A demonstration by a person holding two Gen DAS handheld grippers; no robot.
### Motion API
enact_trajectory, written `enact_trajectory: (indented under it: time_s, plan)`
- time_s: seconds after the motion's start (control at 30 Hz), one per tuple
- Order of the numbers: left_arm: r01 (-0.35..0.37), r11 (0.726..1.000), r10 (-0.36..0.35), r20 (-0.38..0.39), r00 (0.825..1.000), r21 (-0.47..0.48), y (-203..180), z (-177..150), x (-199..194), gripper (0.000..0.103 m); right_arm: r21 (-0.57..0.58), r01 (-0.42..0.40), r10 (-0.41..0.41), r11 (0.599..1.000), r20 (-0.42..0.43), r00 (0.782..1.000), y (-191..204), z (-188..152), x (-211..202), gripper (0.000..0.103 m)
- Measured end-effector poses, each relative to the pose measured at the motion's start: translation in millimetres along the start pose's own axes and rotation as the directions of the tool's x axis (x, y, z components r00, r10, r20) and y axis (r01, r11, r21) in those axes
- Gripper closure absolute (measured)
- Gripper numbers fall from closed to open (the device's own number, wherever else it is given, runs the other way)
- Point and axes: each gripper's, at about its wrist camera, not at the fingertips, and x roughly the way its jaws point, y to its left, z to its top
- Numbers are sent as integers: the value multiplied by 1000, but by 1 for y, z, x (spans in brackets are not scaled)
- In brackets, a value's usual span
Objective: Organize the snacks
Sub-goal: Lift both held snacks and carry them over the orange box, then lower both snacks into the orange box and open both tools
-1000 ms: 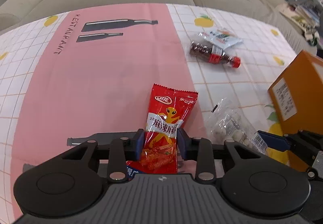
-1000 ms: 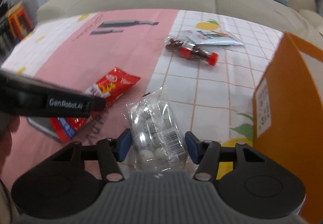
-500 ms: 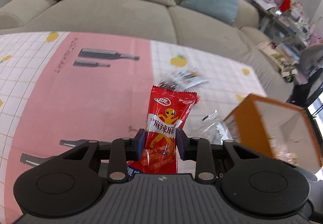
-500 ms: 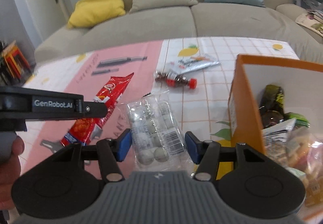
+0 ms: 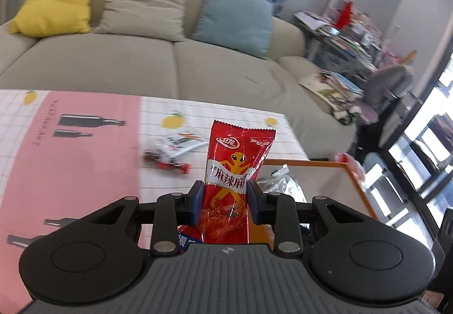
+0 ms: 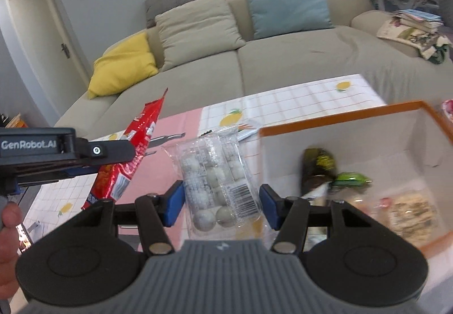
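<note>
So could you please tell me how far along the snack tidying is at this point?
Partly done. Several snacks already lie in the orange cardboard box. In hand: the left claw grips a red foil snack packet, and the right claw holds a clear bag of pale round sweets, both lifted near the box. Left: a small red-capped bottle and a white sachet on the tablecloth.

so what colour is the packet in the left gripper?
Red packet with a yellow figure and white lettering, clearest in the left wrist view.
</note>
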Motion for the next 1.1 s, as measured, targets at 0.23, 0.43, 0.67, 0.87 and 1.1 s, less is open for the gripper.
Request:
enact_trajectory:
  time_s: [0.23,0.43,0.67,0.87,1.1]
  plan:
    - [88,995,-85,-54,995,37,-42,2,15,67,15,61,-61,998,22,998,-39,12,-43,47]
    - [147,986,-137,-122,983,75,-77,2,42,67,10,128,-128,992,6,992,-76,24,-64,47]
    - [191,977,-165,-223,961,99,-104,-3,86,67,40,211,-207,977,-78,975,-123,39,-51,47]
    - [198,970,-150,-297,943,139,-119,-7,122,67,5,251,-247,968,-147,958,-149,47,-28,47]
    - [192,967,-126,-344,931,165,-127,-5,155,67,-72,264,-274,962,-204,940,-164,53,7,47]
